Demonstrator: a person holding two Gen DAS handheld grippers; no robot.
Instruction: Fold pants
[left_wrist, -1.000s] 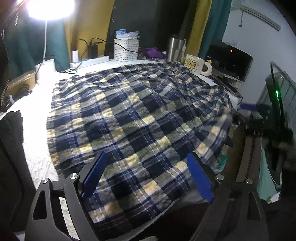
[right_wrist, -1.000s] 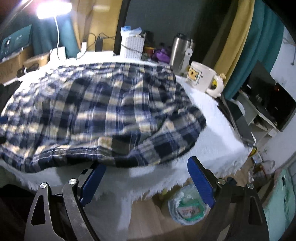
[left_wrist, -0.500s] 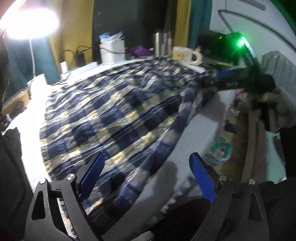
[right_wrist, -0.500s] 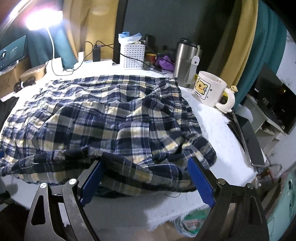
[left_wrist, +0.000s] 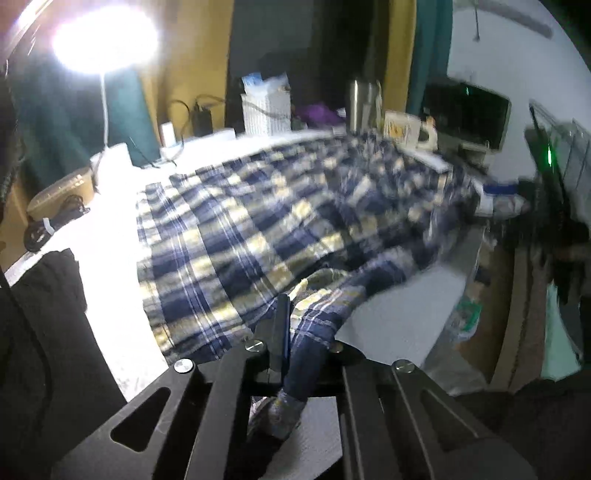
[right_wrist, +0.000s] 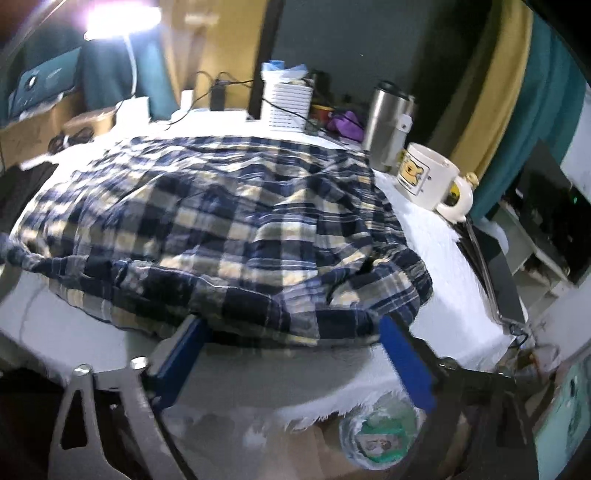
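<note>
Left wrist view shows the left gripper (left_wrist: 295, 328) at lower centre of the frame, its 2 black fingers drawn together and clamped on a bunched edge of the navy, cream and white plaid flannel pants (left_wrist: 258, 229). From that pinch the cloth runs up and to the right across the white textured tabletop (left_wrist: 110, 258), and its far part is blurred. A bright round lamp (left_wrist: 105, 38) glares in the upper left of the frame, with a white slatted basket (left_wrist: 266, 110) and a steel tumbler (left_wrist: 360, 105) along the top edge of the table.

Right wrist view has the right gripper (right_wrist: 291, 354) low in the frame, its 2 blue-padded fingers (right_wrist: 184, 354) spread wide apart, with the near hem of the plaid pants lying between the tips and just touching them. The pants fill the middle of the frame in a rumpled heap with a thick fold along the near side. A white mug with a yellow cartoon print (right_wrist: 428, 177) stands at the upper right, just beside the cloth.
</note>
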